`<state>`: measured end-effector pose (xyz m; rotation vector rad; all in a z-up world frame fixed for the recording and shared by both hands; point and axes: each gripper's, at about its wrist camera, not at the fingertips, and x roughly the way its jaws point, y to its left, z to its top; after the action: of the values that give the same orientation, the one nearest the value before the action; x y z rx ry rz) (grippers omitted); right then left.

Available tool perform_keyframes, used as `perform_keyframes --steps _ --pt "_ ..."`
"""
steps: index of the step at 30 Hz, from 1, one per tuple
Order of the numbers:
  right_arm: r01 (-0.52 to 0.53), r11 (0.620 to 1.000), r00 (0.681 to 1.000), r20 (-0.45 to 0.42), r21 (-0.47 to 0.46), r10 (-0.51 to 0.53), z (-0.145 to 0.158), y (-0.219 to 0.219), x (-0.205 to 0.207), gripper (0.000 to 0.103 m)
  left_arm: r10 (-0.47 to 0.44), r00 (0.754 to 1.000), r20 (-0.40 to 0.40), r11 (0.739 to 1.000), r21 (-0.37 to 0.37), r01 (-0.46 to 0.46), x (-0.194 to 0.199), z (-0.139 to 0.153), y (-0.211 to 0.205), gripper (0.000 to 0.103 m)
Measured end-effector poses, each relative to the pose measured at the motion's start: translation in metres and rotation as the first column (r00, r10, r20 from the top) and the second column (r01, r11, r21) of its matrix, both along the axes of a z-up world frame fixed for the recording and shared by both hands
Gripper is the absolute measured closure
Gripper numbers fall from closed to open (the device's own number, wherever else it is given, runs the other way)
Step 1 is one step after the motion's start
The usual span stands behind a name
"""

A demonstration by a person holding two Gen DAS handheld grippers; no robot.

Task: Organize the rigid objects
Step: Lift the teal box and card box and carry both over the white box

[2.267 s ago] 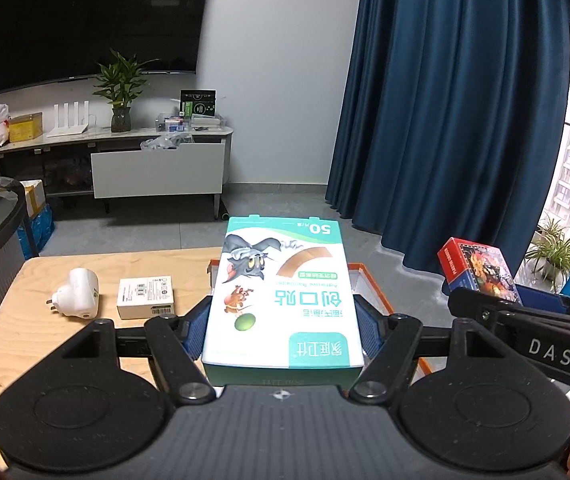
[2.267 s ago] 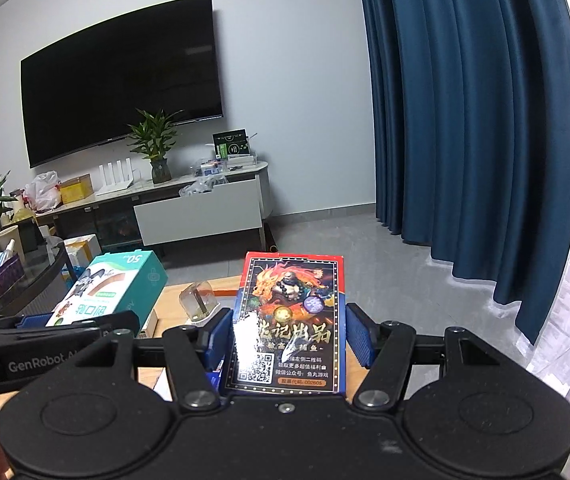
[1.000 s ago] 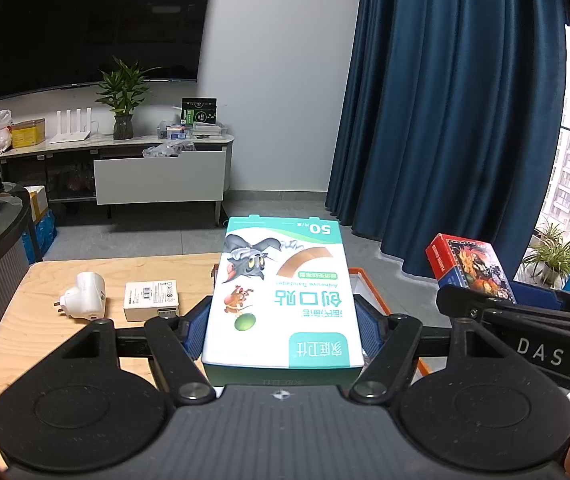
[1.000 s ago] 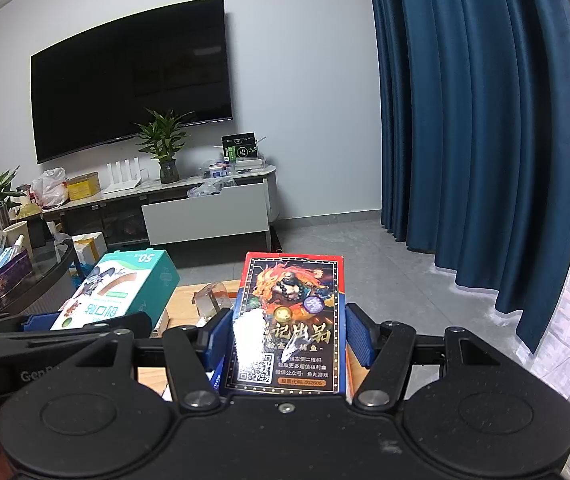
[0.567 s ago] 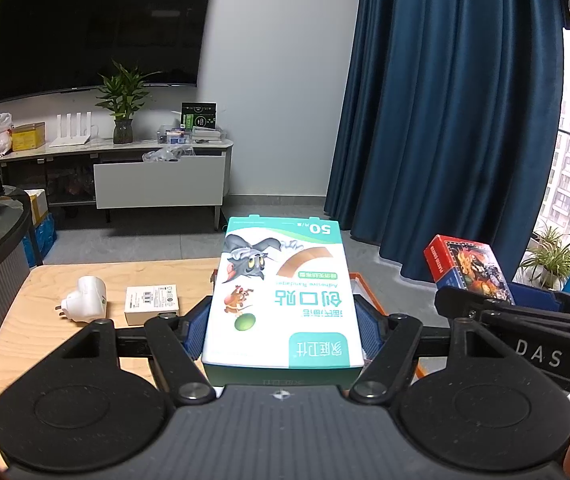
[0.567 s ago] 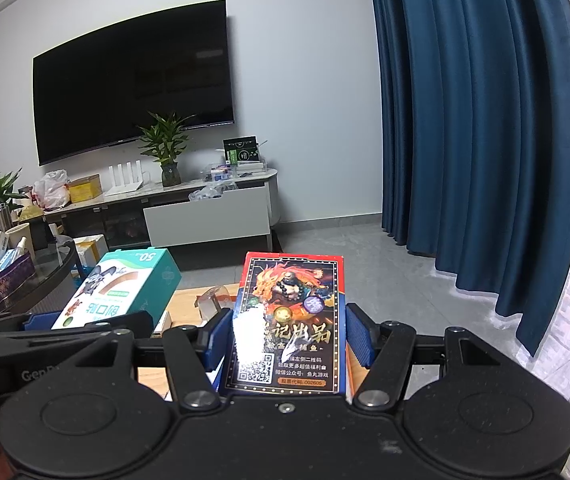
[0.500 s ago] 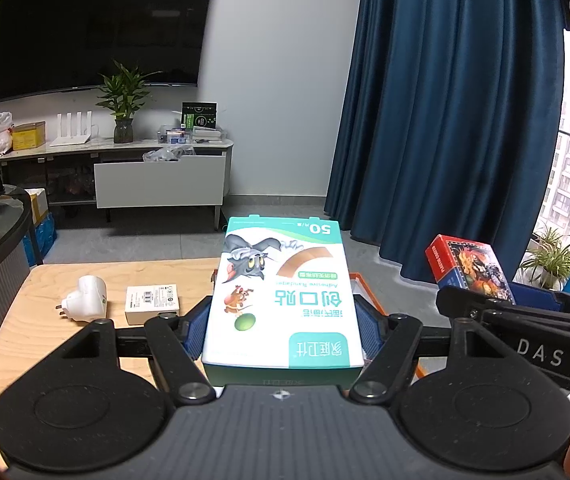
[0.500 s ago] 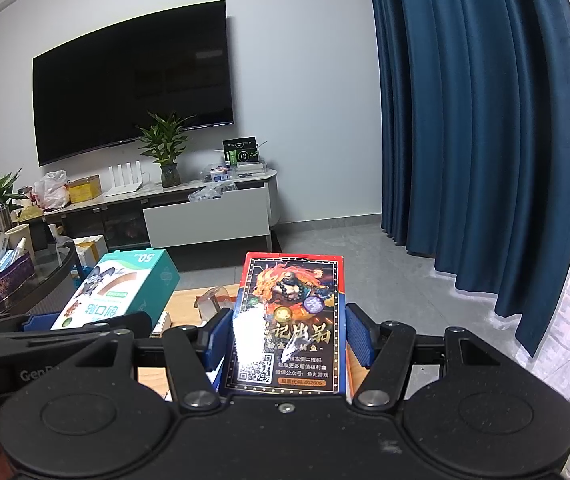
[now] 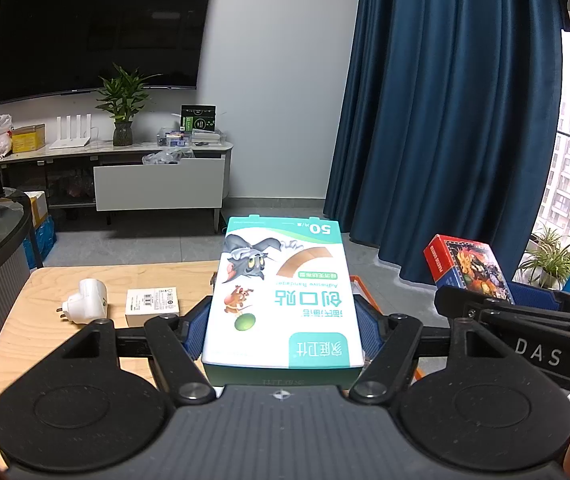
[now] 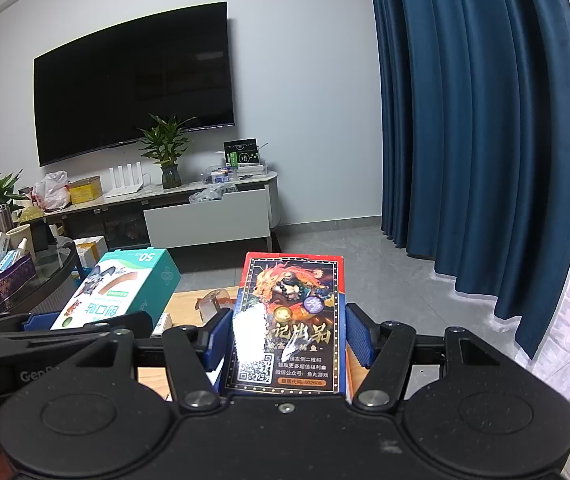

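Observation:
A green-and-white bandage box (image 9: 281, 296) with a cartoon cat on it lies flat between the blue pads of my left gripper (image 9: 283, 328), which is shut on its long sides. It is held above a wooden table (image 9: 45, 320). A red-edged card box (image 10: 291, 312) with dark dragon art sits the same way in my right gripper (image 10: 289, 336), shut on it. The two grippers are side by side. In the left wrist view the card box (image 9: 465, 266) shows at the right, and in the right wrist view the bandage box (image 10: 117, 284) shows at the left.
On the table's left part lie a white plug adapter (image 9: 87, 306) and a small white box (image 9: 152, 306). An orange-rimmed tray (image 9: 359, 280) peeks out beneath the bandage box. A clear plastic piece (image 10: 213, 304) sits on the table. Behind are a TV cabinet and blue curtains.
Since the oldest frames both views have shifted slightly. Over the last second nothing has moved, and both boxes remain gripped.

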<state>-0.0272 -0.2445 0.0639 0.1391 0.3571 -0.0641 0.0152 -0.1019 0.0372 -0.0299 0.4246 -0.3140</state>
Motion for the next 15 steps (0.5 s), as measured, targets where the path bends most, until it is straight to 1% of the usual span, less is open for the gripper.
perform_keyframes --steps 15 --pt "0.001 1.0 1.0 -0.009 0.001 -0.001 0.0012 -0.0039 -0.0006 0.031 -0.009 1.0 -0.014 1.0 0.003 0.009 0.0028 -0.002 0.0014 0.031"
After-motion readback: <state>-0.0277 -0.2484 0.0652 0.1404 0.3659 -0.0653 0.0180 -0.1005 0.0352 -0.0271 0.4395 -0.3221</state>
